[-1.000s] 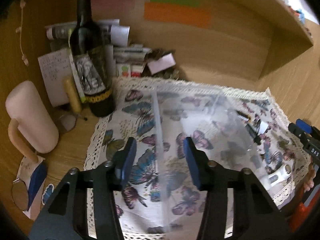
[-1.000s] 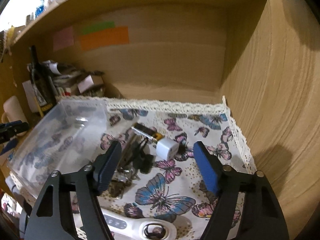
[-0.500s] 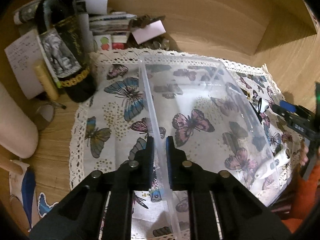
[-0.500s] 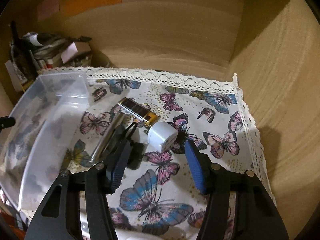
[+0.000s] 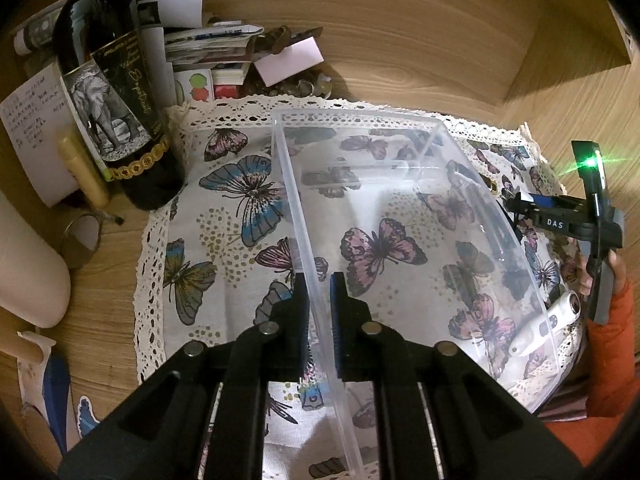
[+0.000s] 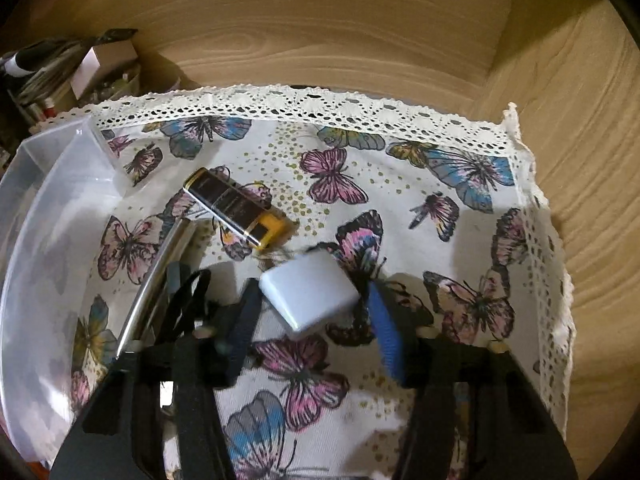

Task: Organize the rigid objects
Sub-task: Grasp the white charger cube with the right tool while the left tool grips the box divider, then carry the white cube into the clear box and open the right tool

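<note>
A clear plastic bin (image 5: 400, 216) sits on the butterfly cloth (image 5: 240, 200). My left gripper (image 5: 319, 300) is shut on the bin's left wall near its front. In the right wrist view the bin (image 6: 44, 240) lies at the left. My right gripper (image 6: 312, 320) is open, its blue pads on either side of a white charger cube (image 6: 308, 294) on the cloth. A black and yellow battery (image 6: 236, 208), a metal tool (image 6: 156, 276) and a black clip (image 6: 188, 296) lie beside the cube.
A dark wine bottle (image 5: 112, 92), papers (image 5: 192, 40), a pink cylinder (image 5: 28, 264) and a small ring (image 5: 80, 240) crowd the left. A white thermometer (image 5: 544, 328) lies right of the bin. Wooden shelf walls (image 6: 560, 120) close the back and right.
My left gripper moved forward and shut on the bin wall. My right gripper moved down and forward over the white cube, its fingers narrowing around it.
</note>
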Demonstrator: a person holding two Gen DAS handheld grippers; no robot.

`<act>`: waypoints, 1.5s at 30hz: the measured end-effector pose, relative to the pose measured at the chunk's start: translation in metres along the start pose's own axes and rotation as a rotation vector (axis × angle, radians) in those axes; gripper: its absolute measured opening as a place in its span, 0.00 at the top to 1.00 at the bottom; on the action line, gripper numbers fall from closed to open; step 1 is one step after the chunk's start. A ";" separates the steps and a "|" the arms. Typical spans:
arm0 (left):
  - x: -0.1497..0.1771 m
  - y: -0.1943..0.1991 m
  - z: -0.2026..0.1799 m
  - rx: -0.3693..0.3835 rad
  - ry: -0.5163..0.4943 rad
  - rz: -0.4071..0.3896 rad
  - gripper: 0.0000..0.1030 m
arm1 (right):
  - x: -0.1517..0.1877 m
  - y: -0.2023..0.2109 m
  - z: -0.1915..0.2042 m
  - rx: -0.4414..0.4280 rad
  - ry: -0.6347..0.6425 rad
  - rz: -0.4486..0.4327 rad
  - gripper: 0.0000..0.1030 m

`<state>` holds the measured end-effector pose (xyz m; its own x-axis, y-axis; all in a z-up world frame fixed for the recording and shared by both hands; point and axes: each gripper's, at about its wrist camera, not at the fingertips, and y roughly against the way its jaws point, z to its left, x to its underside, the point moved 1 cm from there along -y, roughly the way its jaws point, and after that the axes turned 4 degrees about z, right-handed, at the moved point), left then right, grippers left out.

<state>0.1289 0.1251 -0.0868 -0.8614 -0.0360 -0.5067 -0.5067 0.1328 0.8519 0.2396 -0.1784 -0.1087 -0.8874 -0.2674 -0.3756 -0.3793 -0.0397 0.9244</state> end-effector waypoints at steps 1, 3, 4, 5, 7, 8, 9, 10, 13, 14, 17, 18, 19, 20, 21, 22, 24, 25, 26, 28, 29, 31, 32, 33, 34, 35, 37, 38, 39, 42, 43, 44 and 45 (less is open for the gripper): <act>0.000 0.000 0.000 -0.001 0.000 -0.001 0.90 | -0.001 0.000 0.000 0.003 0.001 -0.008 0.58; 0.001 0.000 0.000 0.000 0.002 -0.001 0.90 | -0.001 0.002 0.001 0.016 0.009 -0.025 0.58; 0.000 0.000 -0.001 0.001 0.002 -0.001 0.90 | 0.000 0.006 0.002 0.022 0.013 -0.035 0.58; 0.001 0.000 -0.001 0.002 0.004 0.000 0.90 | 0.000 0.011 0.004 0.024 0.017 -0.049 0.58; 0.000 0.000 -0.001 -0.002 0.000 -0.002 0.90 | 0.002 0.022 0.007 0.026 0.018 -0.077 0.58; 0.000 0.000 -0.001 -0.002 -0.001 -0.002 0.90 | 0.003 0.029 0.009 0.030 0.018 -0.095 0.58; 0.000 0.000 -0.001 0.000 -0.001 -0.002 0.90 | 0.004 0.037 0.011 0.035 0.019 -0.115 0.58; 0.000 0.000 0.000 0.002 -0.003 -0.004 0.90 | 0.005 0.047 0.012 0.035 0.018 -0.134 0.58; 0.001 0.001 0.001 0.011 -0.004 -0.011 0.89 | 0.006 0.075 0.020 0.027 0.011 -0.197 0.58; 0.001 0.001 0.001 0.012 -0.006 -0.014 0.89 | 0.006 0.080 0.024 0.024 0.015 -0.213 0.58; 0.002 0.001 0.000 0.009 -0.012 -0.024 0.89 | 0.005 0.104 0.043 0.011 0.040 -0.267 0.58; 0.002 0.001 0.000 0.008 -0.015 -0.027 0.89 | 0.005 0.109 0.048 0.006 0.051 -0.282 0.58; 0.002 0.002 -0.001 0.006 -0.018 -0.031 0.89 | 0.004 0.115 0.055 0.001 0.064 -0.297 0.58; 0.003 0.002 -0.001 0.005 -0.020 -0.034 0.89 | 0.005 0.120 0.063 -0.005 0.078 -0.313 0.58; 0.003 0.002 -0.001 0.005 -0.022 -0.037 0.89 | 0.005 0.124 0.069 -0.013 0.090 -0.328 0.58; 0.003 0.002 -0.001 0.006 -0.024 -0.039 0.89 | 0.004 0.128 0.076 -0.022 0.100 -0.339 0.58; 0.004 0.003 -0.001 0.013 -0.025 -0.043 0.89 | 0.004 0.130 0.088 -0.037 0.115 -0.353 0.58; 0.004 0.003 -0.001 0.015 -0.027 -0.046 0.89 | 0.003 0.131 0.095 -0.045 0.124 -0.357 0.58; 0.004 0.003 0.000 0.019 -0.028 -0.050 0.89 | 0.002 0.129 0.099 -0.052 0.130 -0.357 0.58; 0.004 0.003 0.000 0.022 -0.031 -0.053 0.89 | 0.001 0.125 0.108 -0.066 0.142 -0.354 0.58; 0.004 0.003 0.000 0.023 -0.033 -0.055 0.89 | 0.001 0.123 0.113 -0.074 0.151 -0.349 0.58; 0.005 0.003 -0.001 0.022 -0.034 -0.058 0.89 | -0.001 0.120 0.125 -0.083 0.167 -0.337 0.58; 0.005 0.003 -0.001 0.021 -0.037 -0.059 0.89 | -0.001 0.118 0.132 -0.088 0.177 -0.329 0.58; 0.005 0.003 -0.001 0.021 -0.038 -0.060 0.89 | -0.002 0.116 0.137 -0.094 0.186 -0.321 0.58; 0.005 0.003 -0.001 0.021 -0.039 -0.061 0.89 | -0.004 0.112 0.144 -0.101 0.195 -0.307 0.58; 0.005 0.003 -0.001 0.022 -0.040 -0.063 0.89 | -0.005 0.111 0.148 -0.107 0.203 -0.297 0.58; 0.006 0.003 0.000 0.025 -0.038 -0.065 0.89 | -0.007 0.104 0.158 -0.114 0.221 -0.275 0.58; 0.006 0.003 -0.001 0.027 -0.038 -0.063 0.89 | -0.008 0.099 0.164 -0.116 0.234 -0.262 0.58; 0.006 0.004 -0.001 0.026 -0.038 -0.062 0.89 | -0.010 0.095 0.169 -0.117 0.245 -0.248 0.58; 0.006 0.004 0.000 0.034 -0.038 -0.062 0.89 | -0.012 0.082 0.180 -0.123 0.275 -0.203 0.58; 0.006 0.004 0.000 0.036 -0.038 -0.063 0.89 | -0.013 0.077 0.183 -0.125 0.286 -0.186 0.58; 0.006 0.004 0.000 0.038 -0.037 -0.064 0.89 | -0.015 0.072 0.186 -0.127 0.297 -0.168 0.58; 0.006 0.004 0.000 0.039 -0.036 -0.064 0.89 | -0.016 0.068 0.189 -0.126 0.305 -0.151 0.58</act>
<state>0.1216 0.1254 -0.0861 -0.8249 -0.0098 -0.5652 -0.5583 0.1702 0.8120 0.1782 0.0052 -0.0526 -0.6975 -0.5240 -0.4888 -0.4480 -0.2135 0.8682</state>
